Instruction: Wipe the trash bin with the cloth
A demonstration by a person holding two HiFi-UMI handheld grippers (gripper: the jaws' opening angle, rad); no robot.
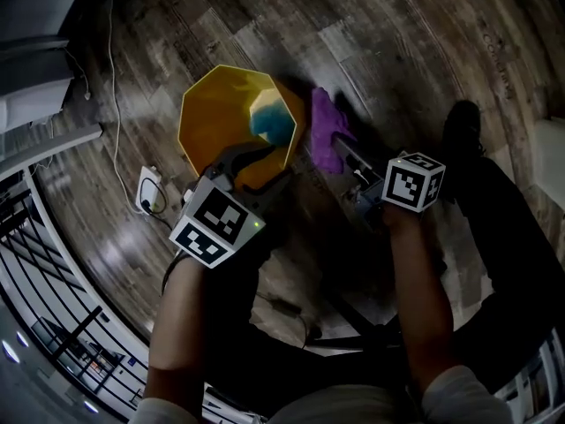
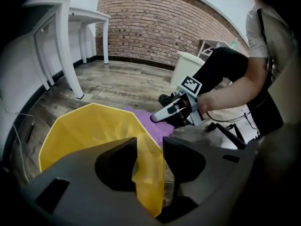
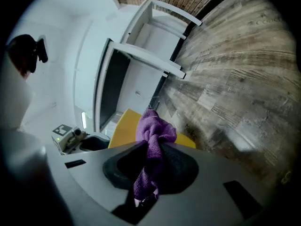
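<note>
Yellow plastic trash bin (image 1: 221,104) stands open on a dark, weathered wood-plank floor (image 1: 397,42), with something blue-green (image 1: 274,122) inside it. The left gripper (image 2: 149,147) straddles the bin's near rim, its jaws apart, the thin wall between them but not pinched. The right gripper (image 3: 153,147) is clamped on a bunched purple cloth (image 3: 153,133), just beside the bin's outer wall. Farther out: a red brick wall (image 2: 160,27), white table legs (image 2: 61,36) and a white cable (image 1: 115,104) trailing over the floor.
</note>
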